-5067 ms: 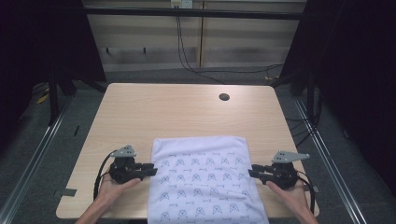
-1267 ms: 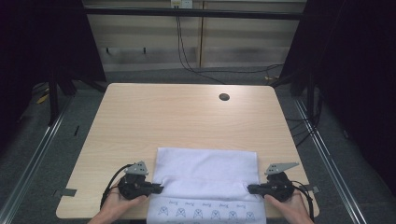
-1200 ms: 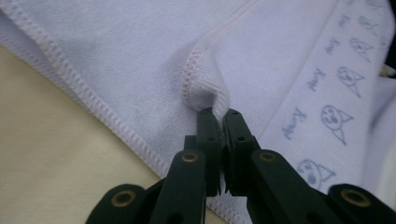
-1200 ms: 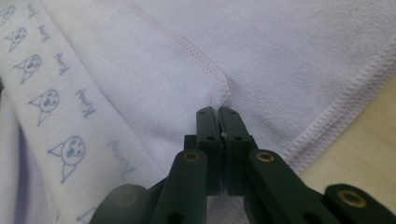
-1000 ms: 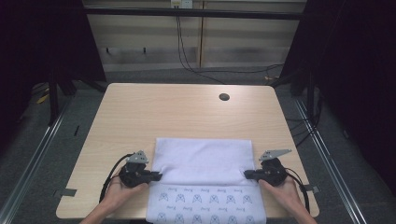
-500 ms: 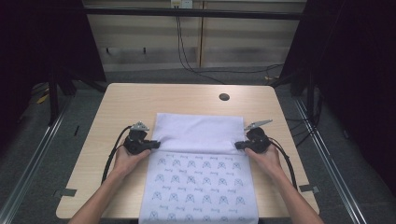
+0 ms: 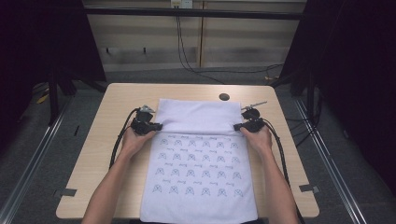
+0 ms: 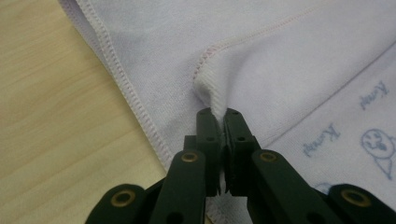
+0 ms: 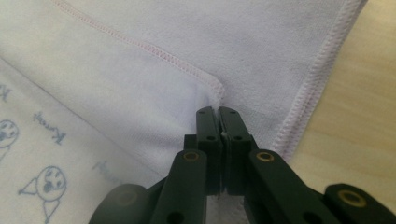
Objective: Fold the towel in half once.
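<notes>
A pale lilac towel (image 7: 201, 177) lies lengthwise on the wooden table (image 7: 112, 140). Its near part shows small printed blue figures, and a plain band (image 7: 198, 114) lies across its far end. My left gripper (image 7: 158, 126) is at the towel's left edge where print meets plain band. In the left gripper view this gripper (image 8: 218, 114) is shut on a hemmed corner of the towel (image 8: 210, 91). My right gripper (image 7: 236, 126) mirrors it at the right edge. The right gripper view shows that gripper (image 9: 218, 112) shut on a stitched corner (image 9: 212, 91).
A dark round grommet (image 7: 224, 97) sits in the table near its far edge, just beyond the towel. Black cables (image 7: 119, 140) trail back along both forearms. The towel's near end hangs over the front edge (image 7: 93, 215). Bare wood flanks the towel on both sides.
Both grippers have travelled from the near edge toward the far side, carrying the towel corners. The printed face has spread out longer behind them and the plain band has moved farther away.
</notes>
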`<state>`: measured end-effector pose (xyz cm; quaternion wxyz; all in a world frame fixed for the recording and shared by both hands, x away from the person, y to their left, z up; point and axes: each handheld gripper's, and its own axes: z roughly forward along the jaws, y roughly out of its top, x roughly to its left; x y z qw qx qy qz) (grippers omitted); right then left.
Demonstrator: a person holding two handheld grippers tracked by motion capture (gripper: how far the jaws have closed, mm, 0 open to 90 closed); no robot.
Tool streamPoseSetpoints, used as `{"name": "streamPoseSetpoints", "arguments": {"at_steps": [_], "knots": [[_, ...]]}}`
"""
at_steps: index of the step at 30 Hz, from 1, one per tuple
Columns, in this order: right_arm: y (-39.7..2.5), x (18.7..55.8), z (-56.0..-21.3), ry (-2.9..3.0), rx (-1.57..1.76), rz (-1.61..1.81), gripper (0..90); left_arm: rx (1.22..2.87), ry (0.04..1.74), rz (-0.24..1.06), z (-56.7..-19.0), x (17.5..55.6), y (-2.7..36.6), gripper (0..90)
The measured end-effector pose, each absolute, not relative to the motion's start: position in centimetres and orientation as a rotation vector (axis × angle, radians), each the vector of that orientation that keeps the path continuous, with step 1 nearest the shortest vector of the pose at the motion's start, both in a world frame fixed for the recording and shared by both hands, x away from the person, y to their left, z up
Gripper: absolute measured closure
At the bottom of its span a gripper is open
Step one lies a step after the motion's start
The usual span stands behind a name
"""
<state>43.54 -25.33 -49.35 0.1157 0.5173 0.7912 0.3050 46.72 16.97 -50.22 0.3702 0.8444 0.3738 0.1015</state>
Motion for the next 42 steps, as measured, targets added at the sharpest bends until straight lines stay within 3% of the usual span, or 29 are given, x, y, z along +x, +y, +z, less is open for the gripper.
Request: {"name": "streamPoseSetpoints", "arguments": {"at_steps": [10, 23, 34, 38, 42], "knots": [[-26.2, 43.4, -48.7, 2.243, 1.484, 1.083, 88.2, 2.124, 0.941, 0.277, -48.9, 46.1, 17.3, 86.7], [-29.0, 37.9, -37.7, 2.093, 1.177, 1.426, 88.2, 1.916, 0.722, 0.295, -37.3, 40.2, 20.3, 86.0], [-29.0, 31.5, -32.5, 2.024, 0.979, 1.575, 88.3, 1.828, 0.616, 0.249, -33.2, 34.8, 22.9, 85.9], [-28.9, 29.6, -32.5, 2.017, 0.933, 1.613, 88.3, 1.840, 0.593, 0.229, -33.7, 32.5, 23.2, 86.0], [-29.4, 28.3, -34.6, 2.094, 0.978, 1.562, 88.3, 1.873, 0.573, 0.149, -37.1, 30.2, 22.8, 85.9]]}}
